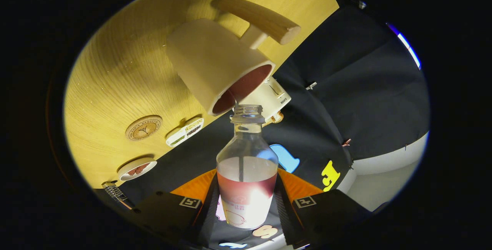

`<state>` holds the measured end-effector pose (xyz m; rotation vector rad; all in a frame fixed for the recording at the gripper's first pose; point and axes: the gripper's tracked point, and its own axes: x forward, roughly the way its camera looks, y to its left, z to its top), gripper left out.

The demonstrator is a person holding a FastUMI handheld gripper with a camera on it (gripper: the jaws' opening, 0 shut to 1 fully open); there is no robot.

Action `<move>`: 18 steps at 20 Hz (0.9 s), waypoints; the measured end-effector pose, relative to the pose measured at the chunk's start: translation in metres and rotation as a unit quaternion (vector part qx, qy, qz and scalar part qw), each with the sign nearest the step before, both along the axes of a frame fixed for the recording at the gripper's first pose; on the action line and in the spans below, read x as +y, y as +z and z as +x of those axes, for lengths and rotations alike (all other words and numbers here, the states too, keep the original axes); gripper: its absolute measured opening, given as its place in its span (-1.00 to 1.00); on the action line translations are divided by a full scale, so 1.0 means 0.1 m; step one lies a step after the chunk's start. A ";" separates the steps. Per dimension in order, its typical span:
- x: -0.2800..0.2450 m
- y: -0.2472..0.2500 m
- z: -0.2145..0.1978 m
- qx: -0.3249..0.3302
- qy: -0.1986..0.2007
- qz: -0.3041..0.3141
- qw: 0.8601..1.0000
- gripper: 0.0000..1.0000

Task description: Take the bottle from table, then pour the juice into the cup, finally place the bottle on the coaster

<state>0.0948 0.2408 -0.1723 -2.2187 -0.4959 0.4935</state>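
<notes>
- The gripper (246, 204) pinches the one bottle (246, 173) from both sides, a finger pressed on each side of its lower half.
- The gripper is rolled far over, so the table (127, 69) looks steeply tipped.
- The bottle has no cap, and reddish juice fills its lower part (the top part is clear).
- Its open mouth sits right at the rim of the one cream cup (215, 63), which has a wooden handle (261, 19).
- Just behind the cup stands a small white gadget (269, 96).
- On the table lie one round cork coaster (143, 127), one small white box (185, 132) beside it, and one little dish (137, 168) well apart from the cup.
</notes>
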 end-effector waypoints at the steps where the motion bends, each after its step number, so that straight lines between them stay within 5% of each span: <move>1: 0.00 0.01 0.00 0.000 0.001 -0.001 1.000 0.45; 14: 0.09 0.05 0.02 0.012 -0.005 0.016 1.000 0.45; 18: -0.05 0.11 0.08 0.055 -0.063 0.098 0.992 0.45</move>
